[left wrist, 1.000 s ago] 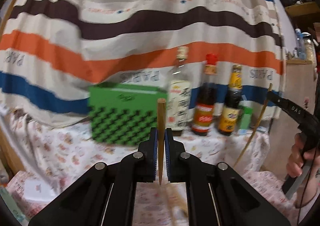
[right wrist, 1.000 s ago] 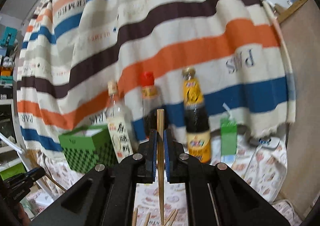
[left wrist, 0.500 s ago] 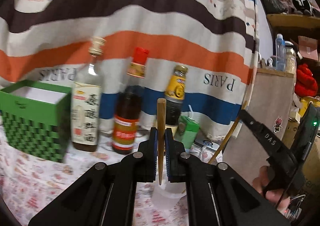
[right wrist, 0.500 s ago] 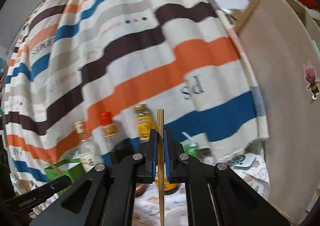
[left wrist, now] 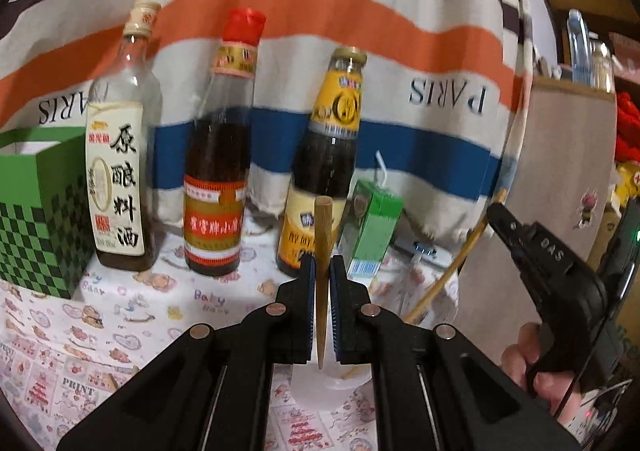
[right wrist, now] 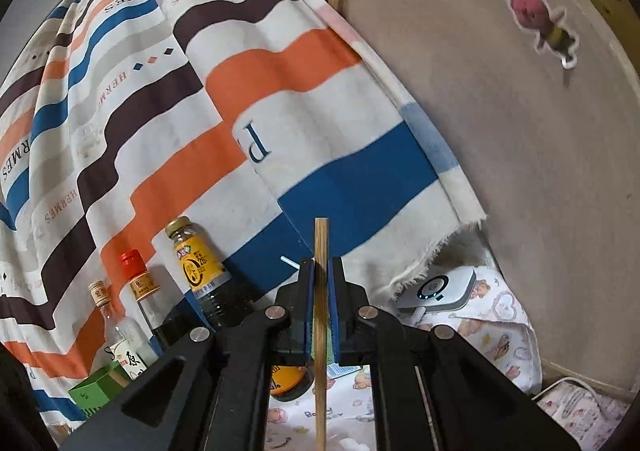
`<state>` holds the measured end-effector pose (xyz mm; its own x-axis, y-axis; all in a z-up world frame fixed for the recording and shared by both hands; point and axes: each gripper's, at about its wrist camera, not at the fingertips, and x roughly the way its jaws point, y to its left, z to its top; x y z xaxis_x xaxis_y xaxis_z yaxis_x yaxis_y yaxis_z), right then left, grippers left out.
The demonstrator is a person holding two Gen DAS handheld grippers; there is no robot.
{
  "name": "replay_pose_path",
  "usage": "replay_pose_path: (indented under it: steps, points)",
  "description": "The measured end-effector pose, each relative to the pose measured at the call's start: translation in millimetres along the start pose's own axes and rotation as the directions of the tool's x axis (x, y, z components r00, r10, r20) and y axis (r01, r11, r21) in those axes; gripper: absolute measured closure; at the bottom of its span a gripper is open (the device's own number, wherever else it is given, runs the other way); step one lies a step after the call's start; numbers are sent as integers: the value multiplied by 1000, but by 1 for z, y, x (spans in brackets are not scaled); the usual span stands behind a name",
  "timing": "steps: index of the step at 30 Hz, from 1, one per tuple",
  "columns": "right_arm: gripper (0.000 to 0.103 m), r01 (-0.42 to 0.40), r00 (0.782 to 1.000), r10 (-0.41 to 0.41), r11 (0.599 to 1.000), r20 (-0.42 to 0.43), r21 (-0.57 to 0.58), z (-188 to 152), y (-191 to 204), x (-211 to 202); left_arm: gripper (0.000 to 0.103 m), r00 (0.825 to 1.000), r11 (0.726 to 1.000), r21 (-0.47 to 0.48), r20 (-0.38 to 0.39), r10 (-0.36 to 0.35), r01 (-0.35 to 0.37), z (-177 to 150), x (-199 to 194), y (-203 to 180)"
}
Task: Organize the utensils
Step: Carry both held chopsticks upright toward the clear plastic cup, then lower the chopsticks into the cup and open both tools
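Observation:
My left gripper (left wrist: 322, 263) is shut on a wooden chopstick (left wrist: 321, 235) held upright, its tip pointing down over a translucent white cup (left wrist: 332, 383) on the patterned cloth. My right gripper (right wrist: 321, 265) is shut on another wooden chopstick (right wrist: 320, 251), also upright. In the left wrist view the right gripper's body (left wrist: 552, 263) shows at the right, with its chopstick (left wrist: 460, 251) slanting down toward the cup. A stick end rests inside the cup.
Three sauce bottles (left wrist: 216, 155) stand in a row before a striped curtain. A green checked box (left wrist: 36, 211) stands at the left, a green drink carton (left wrist: 372, 231) right of the bottles. A brown board (right wrist: 520, 131) and a white device (right wrist: 440, 287) lie at the right.
Both grippers swung to the right, away from the green box, and now sit over the cup near the bottles. The right wrist view tilted upward. Both stay shut on their chopsticks.

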<state>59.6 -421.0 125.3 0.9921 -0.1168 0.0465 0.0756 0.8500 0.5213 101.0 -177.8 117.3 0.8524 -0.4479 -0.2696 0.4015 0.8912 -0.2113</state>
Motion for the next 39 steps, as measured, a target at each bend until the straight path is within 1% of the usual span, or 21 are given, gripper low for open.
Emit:
replay_pose_path:
  steps: [3, 5, 7, 9, 13, 16, 18, 20, 22, 24, 26, 29, 31, 32, 34, 36, 38, 39]
  points:
    - [95, 24, 999, -25, 1000, -26, -14, -9, -2, 8, 97, 1000, 1000, 6, -30, 3, -3, -9, 10, 1]
    - [94, 33, 997, -35, 999, -66, -26, -13, -3, 18, 97, 998, 1000, 11, -54, 15, -15, -13, 20, 3]
    - [94, 43, 996, -44, 999, -81, -16, -18, -8, 22, 97, 997, 1000, -2, -74, 25, -25, -16, 28, 8]
    - [94, 47, 995, -46, 999, -90, 4, -18, -14, 25, 97, 996, 1000, -27, -86, 14, -16, -17, 32, 13]
    - [94, 44, 997, -40, 997, -65, 59, -9, -23, 21, 97, 997, 999, -44, -83, 12, -16, -14, 34, 21]
    - [95, 64, 998, -63, 996, -25, 61, -3, -24, 14, 97, 997, 999, -49, -83, 2, -6, -12, 32, 23]
    - [95, 73, 997, -73, 996, -8, 59, -1, -25, 11, 97, 996, 999, -34, -87, 0, -3, -12, 32, 20]
    - [95, 64, 998, -62, 995, -19, 77, -1, -29, 13, 97, 995, 1000, -8, -103, -8, 7, -12, 34, 15]
    - [95, 58, 998, -54, 995, -45, 84, -3, -31, 17, 97, 993, 1000, 25, -114, -2, 5, -14, 34, 7]
    - [95, 56, 993, -50, 997, -106, 54, -10, -30, 29, 97, 991, 999, 53, -132, 7, 0, -16, 37, 2]
    - [95, 58, 986, -50, 997, -160, 47, -21, -31, 40, 97, 991, 998, 59, -135, 11, -3, -18, 41, 1]
    - [95, 35, 958, -12, 997, -287, 73, -38, -36, 61, 97, 988, 1000, 24, -152, -1, 5, -14, 47, 7]
    - [95, 25, 941, 8, 995, -339, 94, -45, -38, 69, 97, 987, 1000, 3, -161, -2, 3, -9, 54, 12]
    - [95, 24, 932, 11, 995, -363, 92, -48, -38, 73, 97, 987, 1000, -2, -162, 5, -5, -6, 57, 15]
    - [95, 33, 925, -2, 997, -380, 76, -51, -37, 76, 97, 986, 1000, -5, -165, 20, -21, 0, 63, 18]
    - [95, 47, 913, -18, 997, -408, 60, -53, -37, 80, 96, 985, 999, -6, -171, 31, -33, 3, 68, 22]
    - [95, 59, 894, -28, 997, -448, 57, -53, -38, 87, 96, 983, 998, -1, -174, 61, -62, 3, 71, 24]
    - [95, 66, 876, -27, 996, -481, 63, -54, -40, 91, 96, 983, 998, -1, -169, 68, -69, 3, 71, 25]
